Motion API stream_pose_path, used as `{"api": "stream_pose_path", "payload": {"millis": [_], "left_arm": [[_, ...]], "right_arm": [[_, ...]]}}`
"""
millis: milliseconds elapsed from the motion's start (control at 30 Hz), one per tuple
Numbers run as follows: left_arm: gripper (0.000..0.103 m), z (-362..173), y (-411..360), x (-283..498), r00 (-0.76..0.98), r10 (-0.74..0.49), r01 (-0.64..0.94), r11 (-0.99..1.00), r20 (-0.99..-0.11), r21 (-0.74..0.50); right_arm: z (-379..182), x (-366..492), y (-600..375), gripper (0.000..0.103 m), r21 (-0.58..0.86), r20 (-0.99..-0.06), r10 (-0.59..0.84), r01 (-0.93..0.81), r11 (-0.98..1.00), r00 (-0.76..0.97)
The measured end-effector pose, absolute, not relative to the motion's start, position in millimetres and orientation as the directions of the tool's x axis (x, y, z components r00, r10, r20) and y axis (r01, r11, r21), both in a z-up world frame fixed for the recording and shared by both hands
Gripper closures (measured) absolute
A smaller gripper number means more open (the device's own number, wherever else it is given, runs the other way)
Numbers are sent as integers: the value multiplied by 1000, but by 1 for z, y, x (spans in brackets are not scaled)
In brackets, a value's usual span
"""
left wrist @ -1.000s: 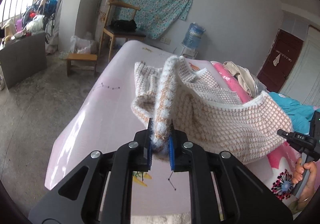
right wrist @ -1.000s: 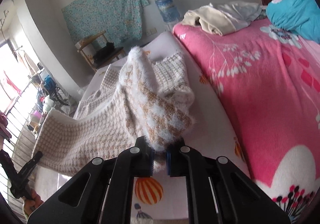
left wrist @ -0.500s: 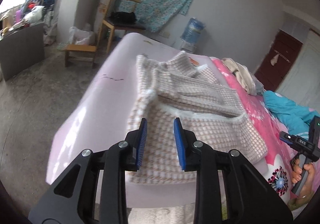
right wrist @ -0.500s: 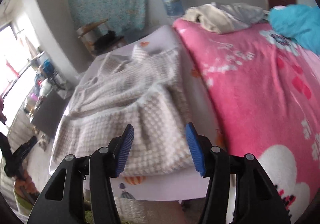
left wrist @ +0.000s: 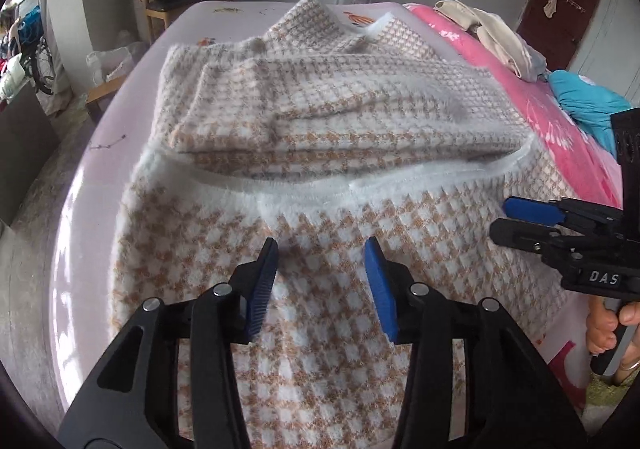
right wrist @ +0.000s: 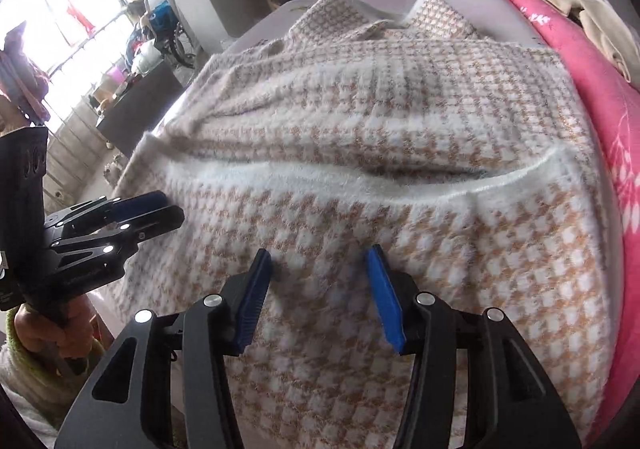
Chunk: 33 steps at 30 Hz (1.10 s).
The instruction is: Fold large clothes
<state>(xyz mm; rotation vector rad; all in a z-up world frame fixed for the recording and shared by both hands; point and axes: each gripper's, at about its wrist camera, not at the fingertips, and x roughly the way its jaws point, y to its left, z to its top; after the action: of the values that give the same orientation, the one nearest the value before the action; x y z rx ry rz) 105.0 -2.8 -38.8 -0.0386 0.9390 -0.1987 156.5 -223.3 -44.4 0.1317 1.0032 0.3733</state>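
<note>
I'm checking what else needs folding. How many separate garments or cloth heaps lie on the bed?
3: the checked sweater spread at the near end, a beige heap at the far right, a blue heap beside it. More may be hidden.

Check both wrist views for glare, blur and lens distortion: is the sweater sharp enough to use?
Left wrist view: heavy fisheye bending at the edges, sweater sharp, sunlight patches glaring on the lilac sheet. Right wrist view: window blown out at upper left, the sweater's near part slightly soft, dark vignette in the corners.

Tan-and-white houndstooth sweater [left wrist: 340, 121], white-trimmed, pink floral blanket [right wrist: 600, 97]
</note>
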Motion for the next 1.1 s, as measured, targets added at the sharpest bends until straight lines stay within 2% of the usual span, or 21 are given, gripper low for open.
{"api": "stream_pose_path", "payload": {"millis": [133, 200, 300, 367, 467, 600, 1100], "left_arm": [[32, -34, -16, 114, 593, -79, 133, 991, -801, 1], [25, -44, -26, 124, 559, -52, 124, 992, -827, 21], [16, -52, -33, 129, 547, 16, 75, 995, -837, 68], [14, -52, -31, 130, 538, 26, 62, 996, -842, 70], [11, -54, -26, 131, 527, 21, 41, 998, -850, 50], [8, -56, -25, 132, 528, 24, 29, 998, -849, 47], [8, -57, -20, 129, 534, -3, 14, 1000, -845, 6]], "right_arm": [[-33, 151, -231, 53, 260, -781, 357, -252, 932, 513], [-49, 158, -229, 39, 204, -818, 298, -236, 950, 493], [-55, 163, -235, 37, 226, -815, 317, -237, 945, 486], [-46, 161, -239, 37, 229, -813, 306, -211, 950, 495], [-37, 154, -247, 28, 221, -796, 290, -190, 957, 532], [-59, 159, -246, 19, 154, -841, 219, -169, 974, 495], [-65, 155, -250, 14, 174, -825, 226, -148, 974, 519]]}}
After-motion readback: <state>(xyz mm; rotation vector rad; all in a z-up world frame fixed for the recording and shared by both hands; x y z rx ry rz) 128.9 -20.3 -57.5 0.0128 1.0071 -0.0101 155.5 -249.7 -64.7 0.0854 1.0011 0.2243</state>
